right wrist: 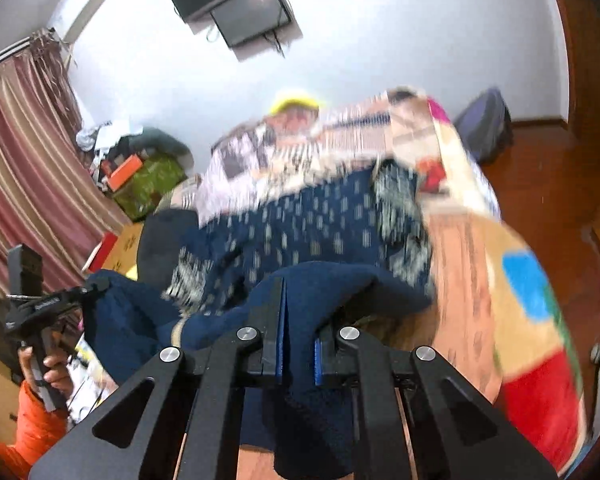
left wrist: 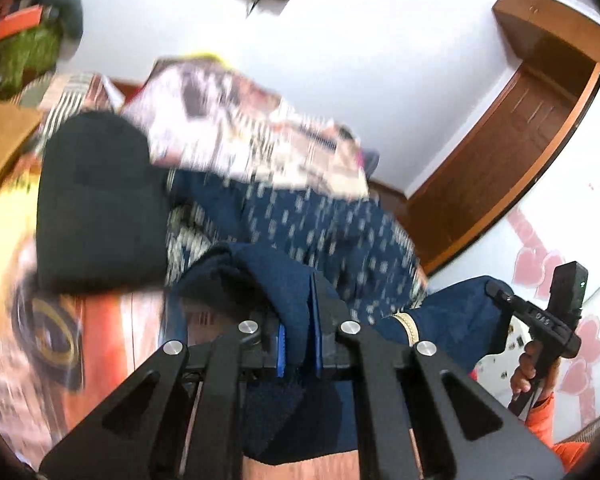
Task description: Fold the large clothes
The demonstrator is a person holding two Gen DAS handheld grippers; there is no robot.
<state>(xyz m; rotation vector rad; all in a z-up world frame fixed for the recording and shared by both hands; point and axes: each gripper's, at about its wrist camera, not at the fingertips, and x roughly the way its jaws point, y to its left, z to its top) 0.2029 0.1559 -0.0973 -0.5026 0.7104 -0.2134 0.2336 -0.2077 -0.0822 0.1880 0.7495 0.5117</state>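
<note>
Risk of slip: both grippers pinch only a thin fold of the navy garment [left wrist: 268, 276]. Left gripper [left wrist: 298, 344] is clenched on one bunched edge, right gripper [right wrist: 298, 344] on another, cloth lifted off the bed [right wrist: 480, 280] with the rest trailing far onto the pile [right wrist: 300, 148]. Trailing printed part may snag on the black cushion [left wrist: 96, 200] or drag pile items along. Uneven lift would twist the cloth and spoil the fold line.

Bed with a bright cartoon-print cover [right wrist: 480, 280], strewn with clothes.
A navy patterned garment [right wrist: 300, 224] lies across it, a black garment [left wrist: 96, 200] beside it, and pale printed fabrics [right wrist: 300, 148] are heaped behind.
</note>
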